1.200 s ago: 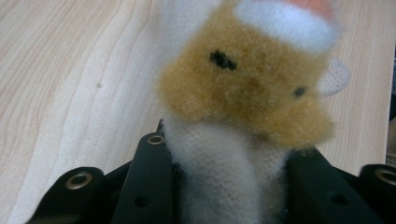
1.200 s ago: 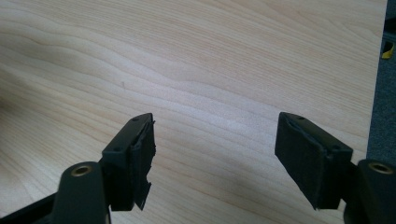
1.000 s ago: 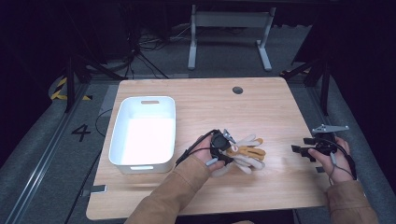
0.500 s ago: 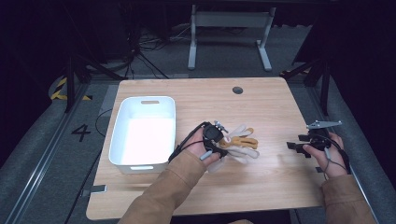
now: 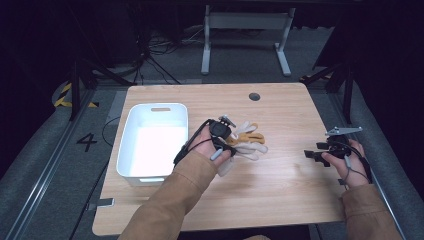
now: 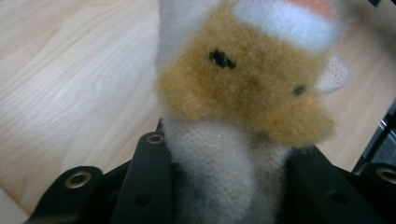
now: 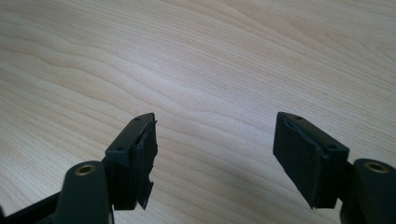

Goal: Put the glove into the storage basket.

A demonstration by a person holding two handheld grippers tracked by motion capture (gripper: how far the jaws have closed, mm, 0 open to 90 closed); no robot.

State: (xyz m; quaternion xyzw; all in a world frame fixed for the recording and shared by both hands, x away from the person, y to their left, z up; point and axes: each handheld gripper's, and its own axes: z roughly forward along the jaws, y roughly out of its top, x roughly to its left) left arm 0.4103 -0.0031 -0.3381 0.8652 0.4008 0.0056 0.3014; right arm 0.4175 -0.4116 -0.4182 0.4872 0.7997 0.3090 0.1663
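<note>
Carried leftward since the earlier frames, toward the white bin (image 5: 131, 152): plush toy (image 5: 246, 141), clamped by its white middle in left gripper (image 5: 226, 131). Soft, light, squashy, probably best pinched mid-body. Right gripper (image 5: 314, 153) agape, idle over table (image 5: 280, 190).

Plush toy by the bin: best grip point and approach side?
Grip the plush toy at its white body just below the tan head, coming from the bin side, as the left gripper does. That part is narrow and soft enough to fit between the jaws, which are closed on it. The right gripper is open over bare table.
</note>
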